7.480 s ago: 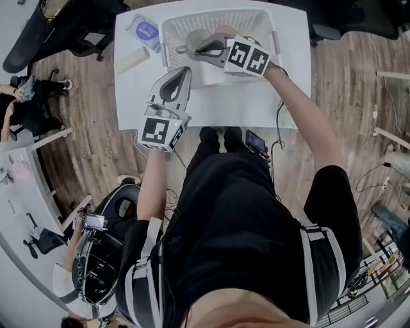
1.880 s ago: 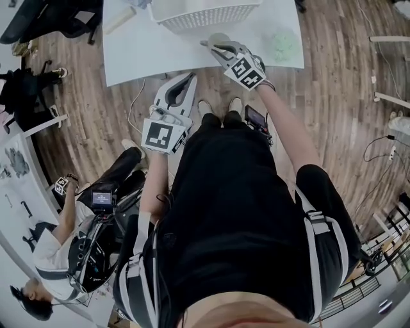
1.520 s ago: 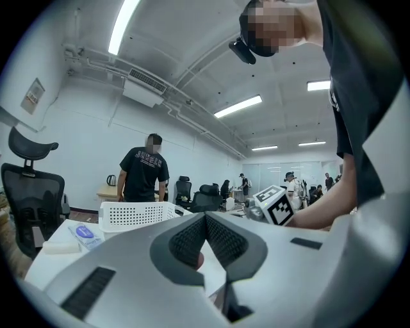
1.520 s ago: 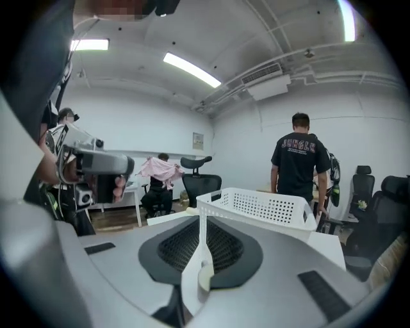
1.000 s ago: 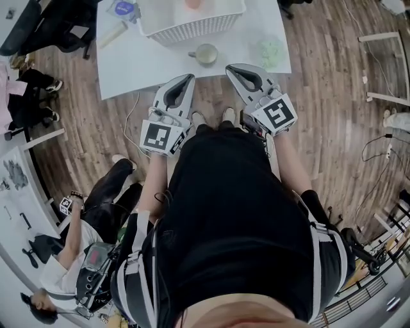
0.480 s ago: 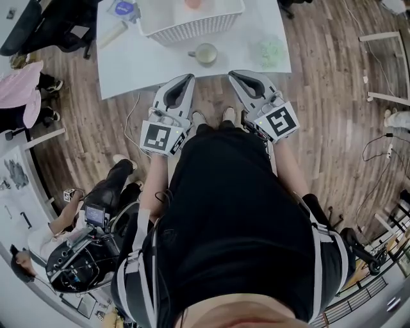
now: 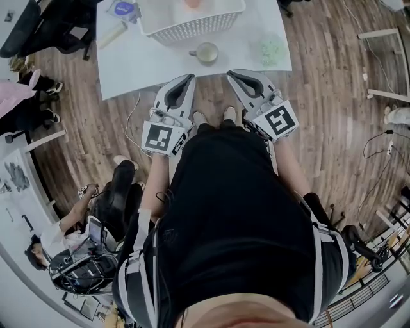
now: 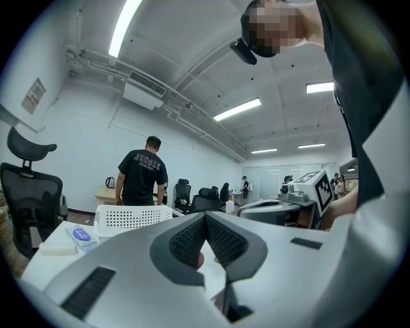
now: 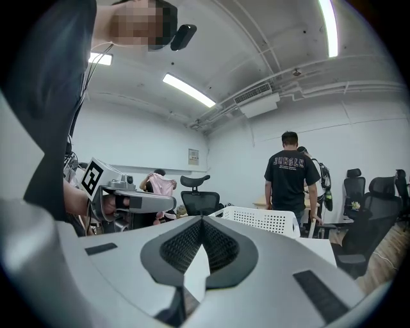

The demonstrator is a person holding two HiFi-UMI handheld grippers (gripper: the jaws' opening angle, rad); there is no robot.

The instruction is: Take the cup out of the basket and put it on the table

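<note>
Right hand-held gripper [image 7: 233, 75] withdrew; head view alone shows cup [image 7: 207, 52] plainly.

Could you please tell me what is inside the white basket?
The basket holds a pinkish item at the head view's top edge; the rest of its inside lies outside the frame. The cup stands outside it on the table.

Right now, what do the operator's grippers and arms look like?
The left gripper and right gripper are both light grey tapered shells with dark ribbed pads inside. Each carries a white cube printed with black square markers. The person wears a black short-sleeved top, and the forearms are bare.
</note>
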